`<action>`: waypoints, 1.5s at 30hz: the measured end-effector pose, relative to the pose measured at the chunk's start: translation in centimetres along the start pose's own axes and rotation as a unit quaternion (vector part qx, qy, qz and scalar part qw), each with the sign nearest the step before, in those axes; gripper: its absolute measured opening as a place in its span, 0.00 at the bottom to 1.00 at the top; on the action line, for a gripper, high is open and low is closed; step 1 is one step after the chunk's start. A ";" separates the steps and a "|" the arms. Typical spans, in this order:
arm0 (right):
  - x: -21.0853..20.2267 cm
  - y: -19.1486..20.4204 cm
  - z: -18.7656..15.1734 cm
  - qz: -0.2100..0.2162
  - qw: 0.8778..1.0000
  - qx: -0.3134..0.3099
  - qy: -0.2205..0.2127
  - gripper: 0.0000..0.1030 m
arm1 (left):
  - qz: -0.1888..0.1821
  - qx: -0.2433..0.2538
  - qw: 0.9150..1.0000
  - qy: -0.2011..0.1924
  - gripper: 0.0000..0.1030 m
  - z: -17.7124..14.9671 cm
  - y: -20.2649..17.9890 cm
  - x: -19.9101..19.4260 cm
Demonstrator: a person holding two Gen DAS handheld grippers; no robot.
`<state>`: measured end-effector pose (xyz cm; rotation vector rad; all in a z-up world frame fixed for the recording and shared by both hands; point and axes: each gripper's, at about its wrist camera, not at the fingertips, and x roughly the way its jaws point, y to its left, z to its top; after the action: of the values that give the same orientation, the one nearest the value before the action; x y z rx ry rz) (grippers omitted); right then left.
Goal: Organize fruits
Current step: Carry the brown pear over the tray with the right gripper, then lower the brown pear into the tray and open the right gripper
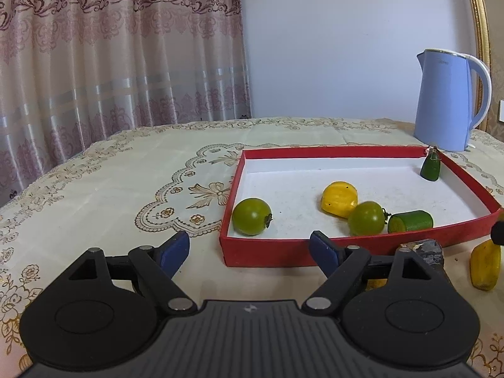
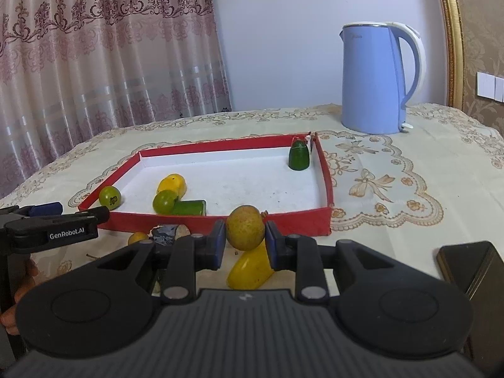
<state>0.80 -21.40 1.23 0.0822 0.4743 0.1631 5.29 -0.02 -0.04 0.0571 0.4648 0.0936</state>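
Right hand-held gripper (image 2: 245, 247) clamps a brownish-yellow round fruit (image 2: 245, 227) just before the red tray (image 2: 217, 223) near wall. Left hand-held gripper (image 1: 249, 252) gapes empty. Advice: lift clear of wall, release over bare floor, avoiding green tomatoes (image 2: 164, 202).

kettle (image 2: 375, 78): glossy plastic | tablecloth (image 2: 393, 157): embroidered cloth | tray (image 2: 217, 220): matt

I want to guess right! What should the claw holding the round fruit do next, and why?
Probably lift and carry it forward over the red cardboard tray's near wall. The right claw is shut on the round brownish-yellow fruit just outside the tray, where other fruits already lie.
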 end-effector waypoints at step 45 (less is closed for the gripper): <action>9.4 1.8 6.8 -0.009 0.999 -0.047 0.019 0.25 | 0.001 -0.005 1.000 0.008 0.88 -0.2 0.1 0.3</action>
<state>11.96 -18.23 3.29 -0.0170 0.5038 0.1689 5.44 0.12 -0.37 0.0460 0.4810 0.0980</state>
